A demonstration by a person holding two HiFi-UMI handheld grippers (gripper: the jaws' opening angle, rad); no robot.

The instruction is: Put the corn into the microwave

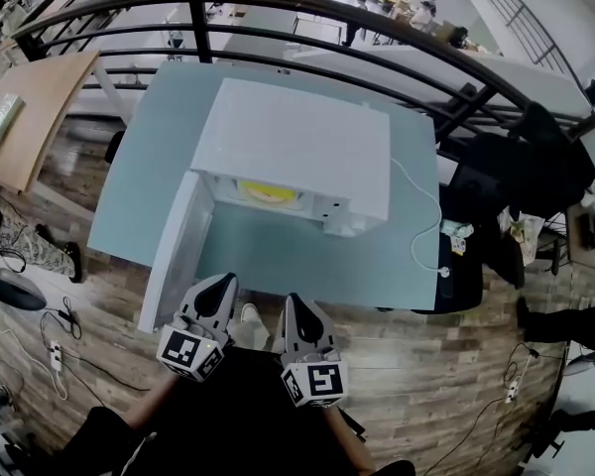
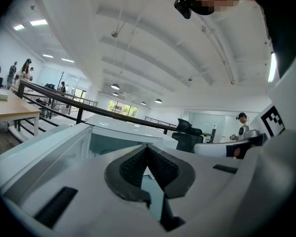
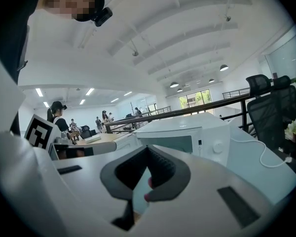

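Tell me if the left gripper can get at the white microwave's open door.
Likely yes: the open white door swings out toward the left gripper, and nothing stands between them, though its jaws are closed.

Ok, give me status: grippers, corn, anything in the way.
Both shut, empty: left gripper, right gripper. Yellow corn inside microwave, door open. Nothing in the way.

The pale blue-green worktop carries 1 white microwave, its door swung open at the left. A white cable lies along the worktop's right side.
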